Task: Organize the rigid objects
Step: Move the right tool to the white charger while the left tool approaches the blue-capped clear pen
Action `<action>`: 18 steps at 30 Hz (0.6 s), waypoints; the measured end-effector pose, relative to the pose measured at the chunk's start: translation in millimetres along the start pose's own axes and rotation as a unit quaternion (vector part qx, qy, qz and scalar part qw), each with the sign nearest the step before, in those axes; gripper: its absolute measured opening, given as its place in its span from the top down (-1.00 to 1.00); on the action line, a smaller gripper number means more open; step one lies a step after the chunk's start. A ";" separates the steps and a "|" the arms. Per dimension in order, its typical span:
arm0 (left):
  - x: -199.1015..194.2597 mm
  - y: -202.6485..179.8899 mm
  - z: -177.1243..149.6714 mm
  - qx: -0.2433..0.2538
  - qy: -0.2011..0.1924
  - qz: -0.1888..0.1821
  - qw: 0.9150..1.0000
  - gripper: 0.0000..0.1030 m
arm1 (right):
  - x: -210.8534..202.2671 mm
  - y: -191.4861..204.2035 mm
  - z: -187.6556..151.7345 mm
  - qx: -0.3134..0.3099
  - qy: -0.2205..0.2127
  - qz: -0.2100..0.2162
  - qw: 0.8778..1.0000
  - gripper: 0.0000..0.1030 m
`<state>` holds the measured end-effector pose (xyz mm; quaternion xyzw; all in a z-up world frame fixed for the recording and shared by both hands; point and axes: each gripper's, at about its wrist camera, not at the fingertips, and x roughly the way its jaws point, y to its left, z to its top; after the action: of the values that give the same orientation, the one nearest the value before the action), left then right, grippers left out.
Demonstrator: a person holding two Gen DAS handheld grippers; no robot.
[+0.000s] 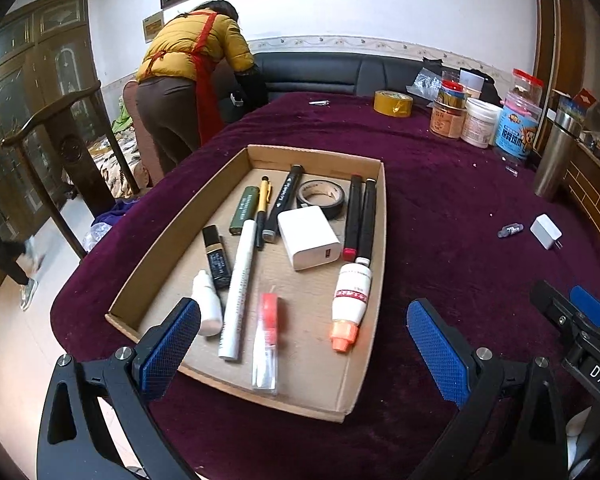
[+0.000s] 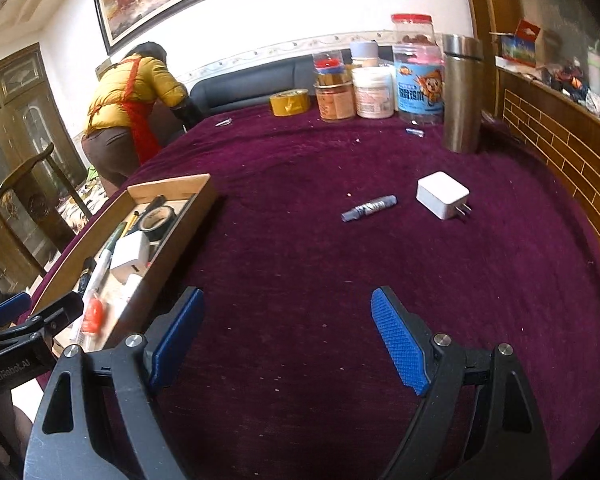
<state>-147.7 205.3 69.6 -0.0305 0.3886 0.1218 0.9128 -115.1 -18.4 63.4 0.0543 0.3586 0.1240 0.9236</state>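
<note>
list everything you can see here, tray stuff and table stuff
cardboard tray: 1, brown, on the purple cloth, left side
white charger: 1, in tray, centre
black tape roll: 1, in tray, behind that charger
black markers: 2, along tray's right wall
white bottle, orange cap: 1, tray front right
white pen: 1, tray front left
loose charger: 1, white, on cloth outside tray
small grey tube: 1, on cloth beside loose charger
steel flask: 1, silver, upright, far right
yellow tape roll: 1, far edge
jars: several, far edge
person: 1, yellow jacket, background
left claw: open, over tray
right claw: open, over bare cloth
</note>
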 end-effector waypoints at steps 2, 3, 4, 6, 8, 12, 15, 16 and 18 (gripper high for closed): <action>1.0 -3.5 0.4 0.003 0.002 0.000 1.000 -0.98 | -1.6 -7.9 2.3 0.003 -0.005 -0.002 1.000 -0.66; 1.1 -6.5 1.1 0.007 0.002 0.001 1.000 -0.98 | -2.6 -14.2 4.4 0.006 -0.008 -0.006 1.000 -0.66; 1.2 -8.2 2.1 0.009 0.002 0.001 1.000 -0.98 | -4.0 -21.8 7.3 0.010 -0.011 -0.011 1.000 -0.66; -1.6 -12.1 5.7 0.015 -0.006 -0.003 1.000 -0.98 | -7.9 -45.2 15.5 0.024 -0.018 -0.027 0.999 -0.66; -5.3 -17.0 10.9 0.022 -0.016 -0.014 1.000 -0.98 | -11.3 -74.8 24.6 0.047 -0.022 -0.049 0.997 -0.66; -0.2 -36.3 21.0 0.037 0.012 -0.092 0.995 -0.98 | -11.9 -143.8 42.3 0.130 -0.013 -0.068 0.989 -0.66; 12.3 -57.3 23.3 0.050 0.041 -0.129 0.990 -0.98 | -0.4 -181.5 52.9 0.187 0.008 -0.052 0.981 -0.66; 17.0 -66.7 23.4 0.059 0.048 -0.136 0.988 -0.97 | 5.0 -187.0 56.6 0.189 0.011 -0.045 0.981 -0.66; 21.3 -82.1 23.2 0.075 0.052 -0.144 0.985 -0.97 | 19.1 -187.0 65.7 0.161 0.013 -0.050 0.986 -0.66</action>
<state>-97.0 133.6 67.2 -0.0241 0.4348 -0.0416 0.8993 -21.5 -194.2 64.0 0.1825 0.3882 0.0190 0.9032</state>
